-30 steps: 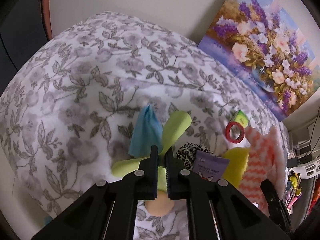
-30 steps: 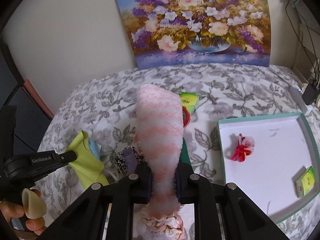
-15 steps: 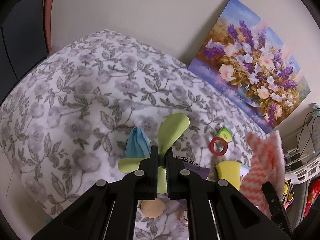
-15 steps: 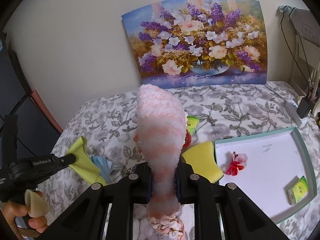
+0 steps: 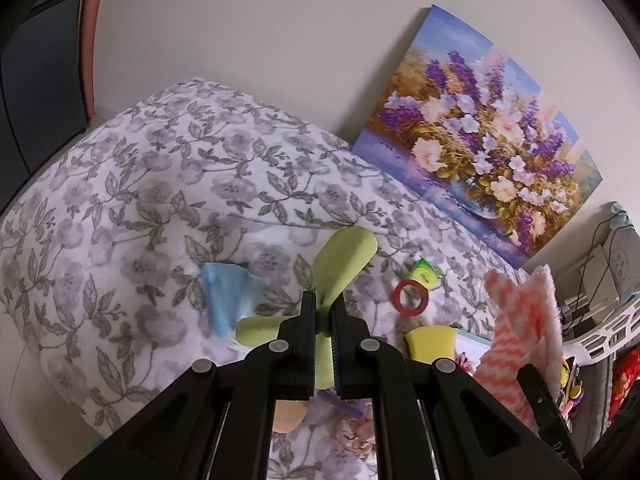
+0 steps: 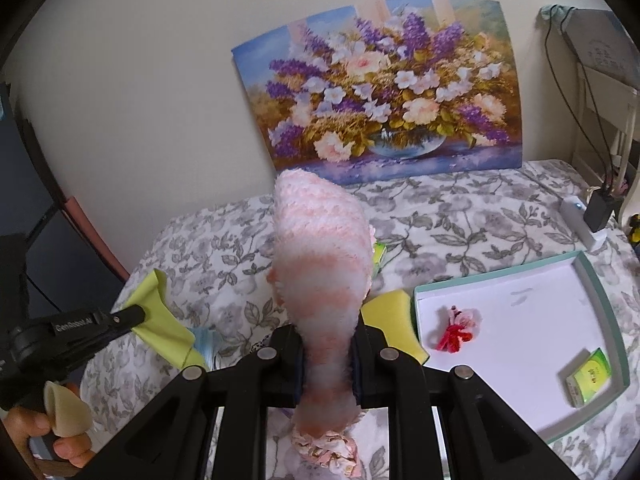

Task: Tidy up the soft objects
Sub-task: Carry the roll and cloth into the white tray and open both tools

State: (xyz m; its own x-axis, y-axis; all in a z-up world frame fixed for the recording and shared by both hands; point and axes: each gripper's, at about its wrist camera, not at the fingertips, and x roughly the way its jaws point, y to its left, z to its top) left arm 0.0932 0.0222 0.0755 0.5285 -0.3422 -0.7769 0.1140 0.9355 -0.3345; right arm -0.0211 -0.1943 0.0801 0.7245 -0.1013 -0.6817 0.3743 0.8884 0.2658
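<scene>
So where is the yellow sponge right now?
The yellow sponge lies on the floral bedspread, against the left edge of the white tray in the right wrist view, partly hidden behind the fuzzy pink sock.

Both wrist cams tilting down over the floral bedspread (image 5: 160,168).
Sharing the flower painting (image 6: 380,88), yellow sponge (image 5: 432,342).

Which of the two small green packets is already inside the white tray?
The green packet lying in the white tray, near its right front corner. The other green packet sits out on the floral bedspread, behind the held fuzzy pink cloth.
</scene>
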